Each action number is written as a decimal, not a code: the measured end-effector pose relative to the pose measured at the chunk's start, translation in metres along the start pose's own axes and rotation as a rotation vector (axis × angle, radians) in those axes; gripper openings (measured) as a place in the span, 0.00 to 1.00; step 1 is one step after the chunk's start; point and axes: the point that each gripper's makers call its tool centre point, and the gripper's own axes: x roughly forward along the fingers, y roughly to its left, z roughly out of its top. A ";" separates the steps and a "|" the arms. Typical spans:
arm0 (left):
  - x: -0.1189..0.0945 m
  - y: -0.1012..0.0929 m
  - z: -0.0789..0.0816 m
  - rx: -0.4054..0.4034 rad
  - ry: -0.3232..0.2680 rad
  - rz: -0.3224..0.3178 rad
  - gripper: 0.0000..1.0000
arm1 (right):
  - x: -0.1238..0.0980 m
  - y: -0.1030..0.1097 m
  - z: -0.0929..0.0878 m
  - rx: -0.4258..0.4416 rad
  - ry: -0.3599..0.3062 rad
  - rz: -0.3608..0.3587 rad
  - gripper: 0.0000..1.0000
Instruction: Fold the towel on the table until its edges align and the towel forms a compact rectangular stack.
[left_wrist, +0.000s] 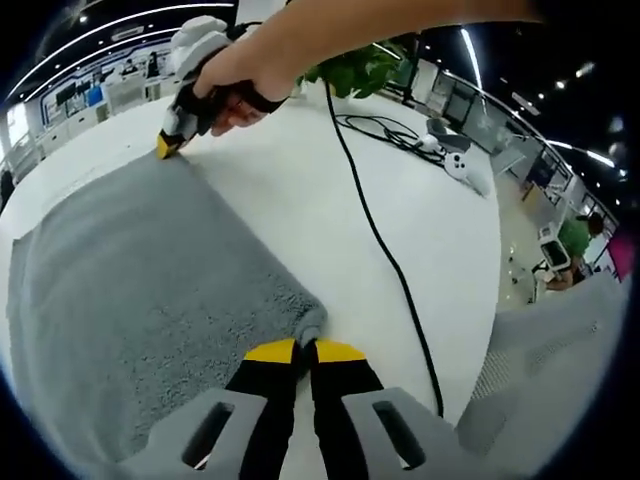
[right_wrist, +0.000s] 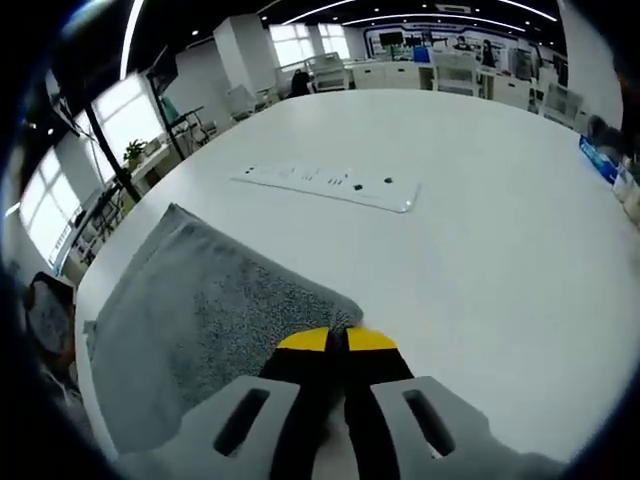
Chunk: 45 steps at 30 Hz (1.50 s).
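Note:
A grey towel lies spread on the white table. My left gripper is shut on the towel's near corner, the cloth bunched between its yellow tips. At the far corner of the towel the right gripper, held by a person's hand, pinches the cloth. In the right gripper view the same towel stretches away to the left, and my right gripper is shut on its corner.
A black cable runs across the table beside the towel's right edge. A white controller and a green plant sit at the far side. A white power strip lies beyond the towel. A mesh chair back stands at right.

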 end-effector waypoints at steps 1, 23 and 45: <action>0.000 -0.002 -0.001 -0.002 -0.001 -0.001 0.04 | -0.002 0.001 -0.002 0.003 0.002 0.001 0.01; -0.036 -0.021 0.022 -0.018 -0.107 -0.011 0.04 | -0.047 0.017 0.003 0.025 0.031 0.008 0.00; -0.107 0.005 0.049 -0.094 -0.291 0.000 0.04 | -0.077 0.046 0.038 -0.033 -0.026 -0.091 0.00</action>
